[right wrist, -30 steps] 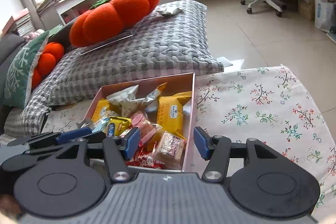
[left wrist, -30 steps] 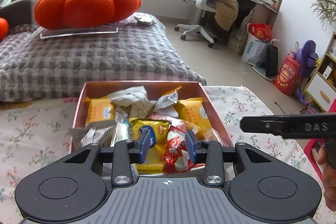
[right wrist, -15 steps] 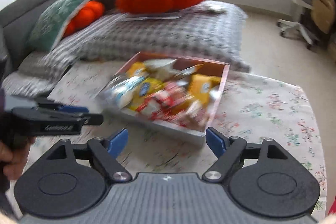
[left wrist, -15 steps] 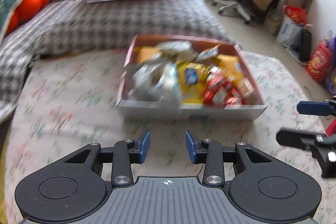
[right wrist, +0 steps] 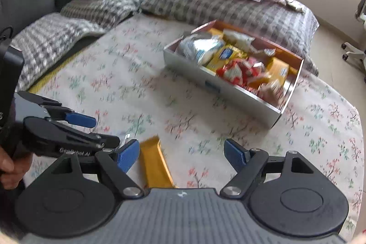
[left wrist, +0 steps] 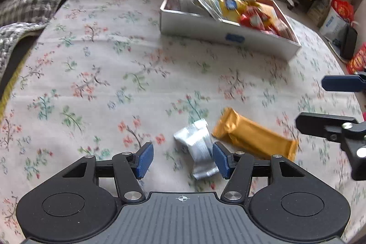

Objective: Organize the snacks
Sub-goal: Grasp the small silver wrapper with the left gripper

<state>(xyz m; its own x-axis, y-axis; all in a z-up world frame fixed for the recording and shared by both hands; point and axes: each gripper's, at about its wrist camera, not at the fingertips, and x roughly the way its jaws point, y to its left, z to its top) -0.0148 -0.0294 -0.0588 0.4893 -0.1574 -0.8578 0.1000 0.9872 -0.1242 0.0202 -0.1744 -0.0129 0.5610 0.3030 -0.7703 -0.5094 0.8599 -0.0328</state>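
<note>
The gold snack bar (right wrist: pixel 156 165) is partly hidden; snack box (left wrist: pixel 228 34) blurred.

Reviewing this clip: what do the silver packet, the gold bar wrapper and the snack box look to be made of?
Crinkled silver snack packet: likely metallised foil film; it is shiny, creased, with crimped ribbed ends. Long gold-wrapped snack bar: probably matte-to-satin plastic or foil film, with a flat sealed end flap. Shallow rectangular snack box: seemingly cardboard, with thin straight walls, pale outside and pinkish-brown inside, though blur leaves the finish uncertain.
</note>
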